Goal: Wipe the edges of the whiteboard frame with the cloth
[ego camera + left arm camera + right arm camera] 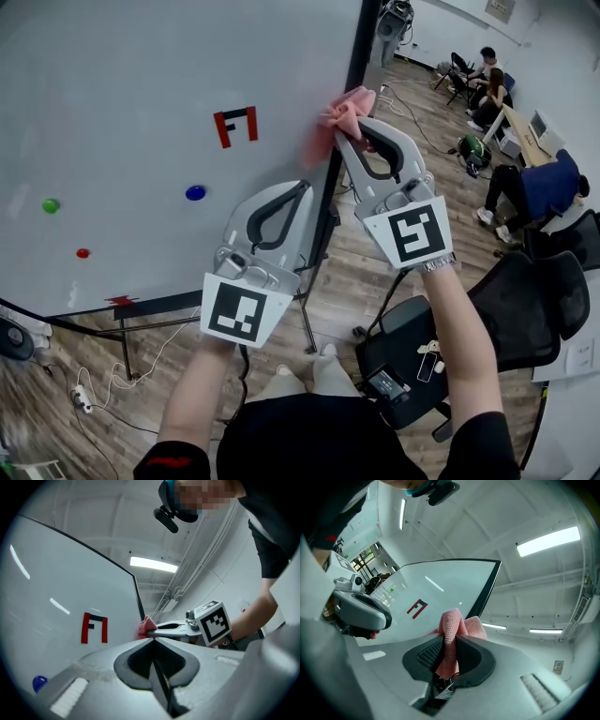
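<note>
The whiteboard (122, 112) fills the left of the head view, and its black frame edge (349, 75) runs down its right side. A pink cloth (339, 114) is pressed against that edge, with my right gripper (356, 131) shut on it. In the right gripper view the cloth (453, 634) hangs pinched between the jaws, next to the frame edge (487, 585). My left gripper (302, 187) is shut and empty, lower down beside the same edge. In the left gripper view it (153, 640) points toward the cloth (145, 626) and the frame (138, 599).
On the board sit a red-and-black mark (234, 126) and blue (195, 192), green (51, 205) and red (82, 253) magnets. The board's stand legs (305, 323) and cables (103, 384) are on the wooden floor. A black office chair (534, 295) stands right; people (492, 84) sit far back.
</note>
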